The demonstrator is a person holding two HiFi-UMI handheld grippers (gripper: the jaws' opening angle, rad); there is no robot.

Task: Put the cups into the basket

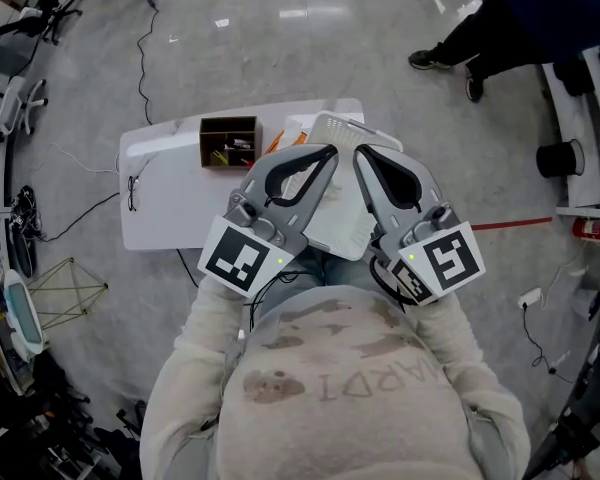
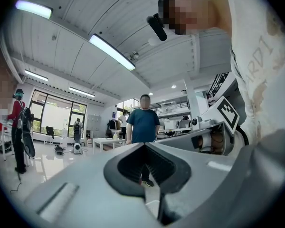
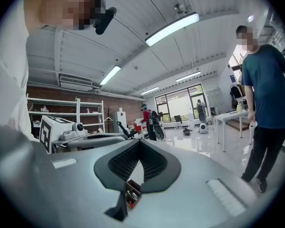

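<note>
No cups show in any view. The white basket (image 1: 340, 131) stands on the white table (image 1: 165, 198), mostly hidden behind my two grippers. I hold both grippers side by side close to my chest, above the table's near edge. The left gripper (image 1: 330, 152) has its jaws together with nothing between them, and its own view shows the tips meeting (image 2: 143, 145) against the room. The right gripper (image 1: 360, 154) is likewise shut and empty, its tips (image 3: 139, 141) touching.
A brown box (image 1: 228, 140) with small items sits on the table left of the basket and shows through the right jaws' gap (image 3: 131, 194). A person in a blue shirt (image 2: 142, 122) stands beyond the table. Cables lie on the floor (image 1: 145, 58).
</note>
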